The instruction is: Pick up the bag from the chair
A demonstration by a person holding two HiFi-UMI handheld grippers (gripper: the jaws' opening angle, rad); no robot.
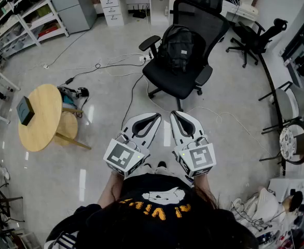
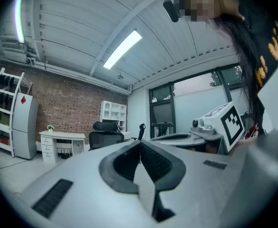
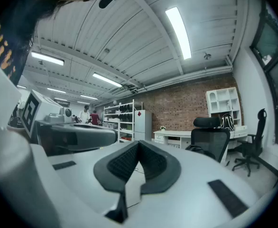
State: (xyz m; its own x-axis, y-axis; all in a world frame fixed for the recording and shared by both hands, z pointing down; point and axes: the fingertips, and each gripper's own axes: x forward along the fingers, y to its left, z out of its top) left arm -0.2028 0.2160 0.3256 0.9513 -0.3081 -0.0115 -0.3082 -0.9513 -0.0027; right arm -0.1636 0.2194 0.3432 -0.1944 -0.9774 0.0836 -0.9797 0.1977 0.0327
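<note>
- Approach pending: bag waits on chair at twelve o'clock;
- left gripper, right gripper level, jaws closed, empty;
- next likely: advance, open jaws.

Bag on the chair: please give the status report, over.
Left gripper shut, empty; right gripper shut, empty. Bag sits on chair, untouched. Floor cable lies between, over.

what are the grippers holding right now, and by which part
Nothing: left gripper and right gripper are both shut and empty; the bag sits untouched on the chair.
</note>
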